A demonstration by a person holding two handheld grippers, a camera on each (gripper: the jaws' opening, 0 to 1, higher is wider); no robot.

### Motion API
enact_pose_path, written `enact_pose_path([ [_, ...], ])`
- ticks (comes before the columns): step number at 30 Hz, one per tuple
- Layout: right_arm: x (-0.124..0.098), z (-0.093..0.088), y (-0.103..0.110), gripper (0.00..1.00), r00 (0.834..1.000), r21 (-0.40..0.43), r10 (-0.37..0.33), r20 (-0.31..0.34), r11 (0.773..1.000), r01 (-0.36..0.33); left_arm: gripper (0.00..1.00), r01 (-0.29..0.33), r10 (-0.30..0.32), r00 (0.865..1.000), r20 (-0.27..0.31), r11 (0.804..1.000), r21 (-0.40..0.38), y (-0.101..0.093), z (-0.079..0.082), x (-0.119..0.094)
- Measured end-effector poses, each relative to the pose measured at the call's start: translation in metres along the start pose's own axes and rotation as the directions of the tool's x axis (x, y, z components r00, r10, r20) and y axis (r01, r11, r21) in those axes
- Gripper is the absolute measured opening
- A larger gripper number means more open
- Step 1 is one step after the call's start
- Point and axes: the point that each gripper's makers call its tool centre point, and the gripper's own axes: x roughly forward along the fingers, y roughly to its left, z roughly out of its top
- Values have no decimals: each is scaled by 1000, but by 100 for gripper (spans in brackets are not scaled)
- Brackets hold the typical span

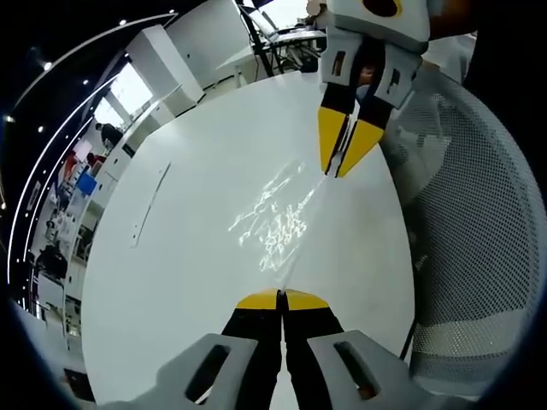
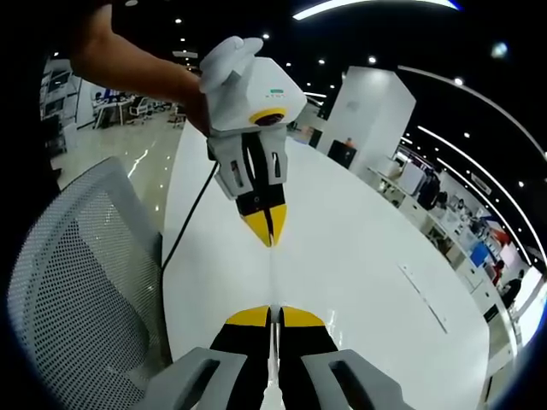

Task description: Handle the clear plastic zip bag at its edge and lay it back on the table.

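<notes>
The clear plastic zip bag (image 1: pixel 275 220) is held taut above the white table (image 1: pixel 188 282), showing only by its glints. My left gripper (image 1: pixel 280 296) is shut on its near edge. At the far edge my right gripper (image 1: pixel 336 171), yellow-tipped, is shut on it as well. In the right gripper view the bag (image 2: pixel 273 278) appears edge-on as a thin line running from my right gripper (image 2: pixel 273 313) to my left gripper (image 2: pixel 270 239), held by a person's hand.
A white mesh chair (image 1: pixel 479 222) stands at the table's edge, also visible as the chair (image 2: pixel 77 273). A black cable (image 2: pixel 184 222) hangs beside the table. A narrow strip (image 1: pixel 149 205) lies in the tabletop. Desks and shelves stand beyond.
</notes>
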Motion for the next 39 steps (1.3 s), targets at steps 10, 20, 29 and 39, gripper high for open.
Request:
enact_pose_path([
  [10, -1, -1, 0, 0, 1000, 3, -2, -1, 1000, 2, 0, 2, -2, 1000, 1, 1000, 6, 0, -1, 0],
  [20, -1, -1, -1, 0, 1000, 7, -3, 0, 1000, 3, 0, 2, -2, 1000, 2, 1000, 16, 0, -1, -1],
  [29, -1, -2, -3, 0, 1000, 11, -5, 1, 1000, 5, 0, 2, -2, 1000, 6, 999, 33, 0, -2, -1],
  [39, -3, -3, -4, 0, 1000, 17, -11, 5, 1000, 10, 0, -2, 2, 1000, 9, 999, 41, 1, 0, -1],
])
